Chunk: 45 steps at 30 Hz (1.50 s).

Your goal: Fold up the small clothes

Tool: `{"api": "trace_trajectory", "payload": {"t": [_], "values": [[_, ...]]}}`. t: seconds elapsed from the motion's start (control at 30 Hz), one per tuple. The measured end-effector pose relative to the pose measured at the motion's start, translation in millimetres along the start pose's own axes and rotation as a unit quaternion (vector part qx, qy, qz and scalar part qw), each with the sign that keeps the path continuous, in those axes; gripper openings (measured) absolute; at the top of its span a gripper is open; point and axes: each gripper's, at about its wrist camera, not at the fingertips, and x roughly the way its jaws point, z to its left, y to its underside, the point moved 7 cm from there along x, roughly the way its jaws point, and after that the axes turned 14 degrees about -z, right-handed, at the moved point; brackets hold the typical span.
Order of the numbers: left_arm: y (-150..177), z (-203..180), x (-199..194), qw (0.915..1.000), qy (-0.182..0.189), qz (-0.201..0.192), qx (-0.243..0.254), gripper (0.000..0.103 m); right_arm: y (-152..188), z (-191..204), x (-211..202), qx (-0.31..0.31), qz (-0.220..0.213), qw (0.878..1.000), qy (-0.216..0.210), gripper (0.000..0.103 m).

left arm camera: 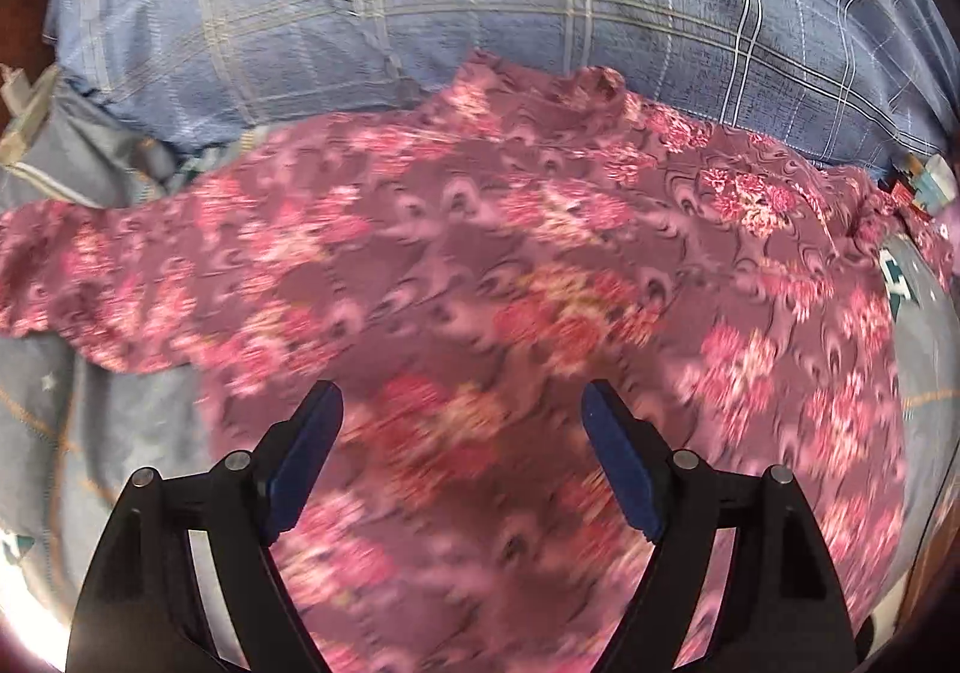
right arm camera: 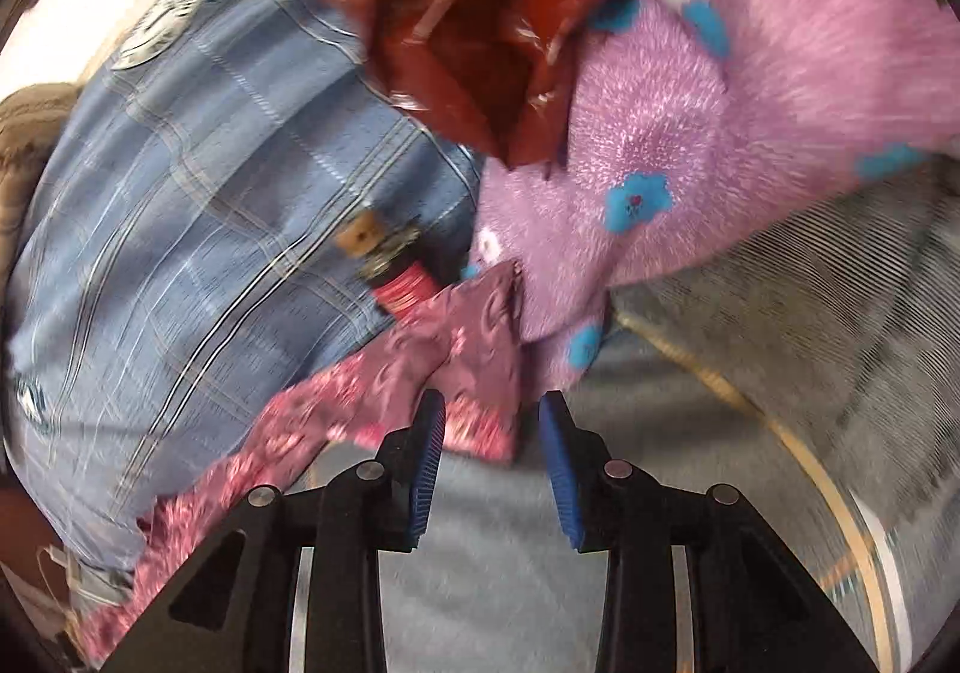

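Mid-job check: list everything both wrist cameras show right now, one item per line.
Floral garment: one, maroon-pink, spread on the bed, a corner reaching the right gripper.
Plaid pillow: one, blue, behind the garment.
Bedsheet: one, grey-blue, underneath.
Fleece blanket: one, purple with blue flowers, right view's upper right.
Rust-red cloth: one, top of right view.
Left gripper: open, over the garment.
Right gripper: open, at the garment's corner.

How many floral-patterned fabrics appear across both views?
2. The maroon floral garment lies spread below the left gripper; the lilac blue-flowered fabric lies beyond the right gripper. Others may be hidden.
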Motion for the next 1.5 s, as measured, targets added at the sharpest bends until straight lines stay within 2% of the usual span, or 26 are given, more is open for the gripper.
{"api": "trace_trajectory", "payload": {"t": [0.2, 0.27, 0.3, 0.33, 0.37, 0.47, 0.57, 0.73, 0.87, 1.03, 1.27, 1.43, 1.5], "values": [[1, -27, 34, 0.9994, 0.002, 0.031, 0.012, 0.082, 12, 12, 44, 0.018, 0.034, 0.999, -0.024, 0.035], [2, -30, 36, 0.9995, 0.004, 0.029, 0.01, 0.083, 17, 16, 51, -0.007, 0.037, 0.999, -0.013, 0.034], [2, -29, 36, 0.9996, 0.004, 0.027, 0.009, 0.082, 15, 18, 55, -0.02, 0.033, 0.999, -0.009, 0.029], [2, -29, 35, 0.9996, 0.005, 0.027, 0.009, 0.082, 12, 20, 54, -0.037, 0.028, 0.999, -0.004, 0.012], [2, -28, 35, 0.9995, 0.006, 0.029, 0.01, 0.082, 9, 22, 52, -0.049, 0.024, 0.999, -0.002, 0.006], [1, -29, 33, 0.9994, 0.004, 0.031, 0.016, 0.082, -12, 31, 33, -0.084, -0.017, 0.996, -0.003, 0.005], [-6, -30, 28, 0.9995, 0.005, 0.025, 0.02, 0.082, -44, 29, 8, -0.122, -0.063, 0.99, 0.026, 0.005], [-22, -27, 24, 0.9999, -0.004, 0.005, 0.012, 0.082, -58, 21, 6, -0.155, -0.059, 0.984, 0.059, 0.006], [-17, -14, 50, 0.9989, -0.019, 0.042, -0.005, 0.082, -47, 20, 18, -0.159, -0.05, 0.983, 0.077, 0.006], [-15, -6, 53, 0.9993, 0.001, 0.033, -0.014, 0.084, -44, 22, 13, -0.155, -0.053, 0.983, 0.085, 0.006], [-13, 10, 47, 0.998, 0.043, -0.009, -0.046, 0.084, -48, 60, -14, -0.173, -0.065, 0.979, 0.087, 0.006], [-19, 28, 43, 0.9956, 0.046, -0.048, -0.066, 0.084, -34, 114, -27, -0.184, -0.07, 0.978, 0.062, 0.006], [-22, 35, 46, 0.9948, 0.048, -0.043, -0.078, 0.084, -25, 139, -31, -0.193, -0.067, 0.978, 0.044, 0.006]]}}
